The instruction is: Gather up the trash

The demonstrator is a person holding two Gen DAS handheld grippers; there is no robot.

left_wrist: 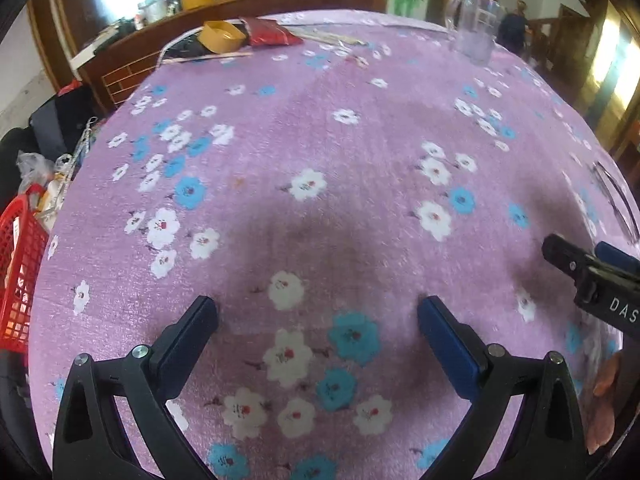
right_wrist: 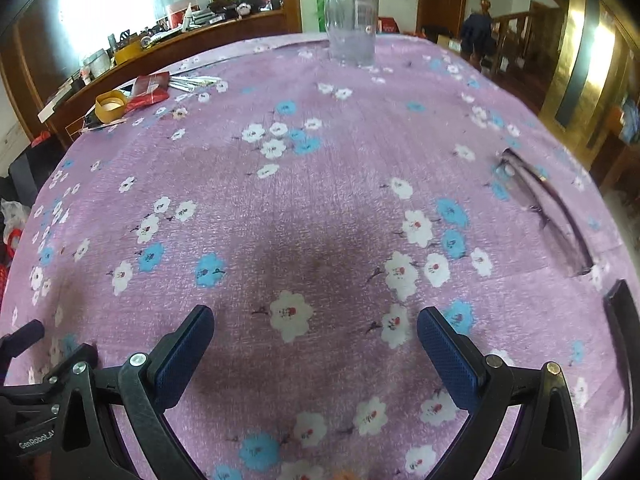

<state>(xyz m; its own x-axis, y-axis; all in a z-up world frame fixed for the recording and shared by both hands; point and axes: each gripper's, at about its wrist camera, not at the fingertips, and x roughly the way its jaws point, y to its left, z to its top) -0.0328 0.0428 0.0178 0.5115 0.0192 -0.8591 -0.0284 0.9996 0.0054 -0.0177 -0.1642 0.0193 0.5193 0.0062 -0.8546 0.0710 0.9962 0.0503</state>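
A red wrapper (left_wrist: 270, 33) lies at the far left of the table with a roll of tan tape (left_wrist: 222, 35) and some thin sticks (left_wrist: 208, 58) beside it. They also show in the right wrist view, the wrapper (right_wrist: 149, 89) and the tape (right_wrist: 111, 106). My left gripper (left_wrist: 318, 314) is open and empty above the purple flowered tablecloth (left_wrist: 340, 152). My right gripper (right_wrist: 315, 322) is open and empty above the same cloth, and its body shows at the right edge of the left wrist view (left_wrist: 592, 276).
A clear glass jug (right_wrist: 352, 26) stands at the far side of the table. A pair of glasses (right_wrist: 544, 208) lies at the right, with a dark flat object (right_wrist: 624, 340) near the right edge. A red basket (left_wrist: 18, 280) stands off the table's left side.
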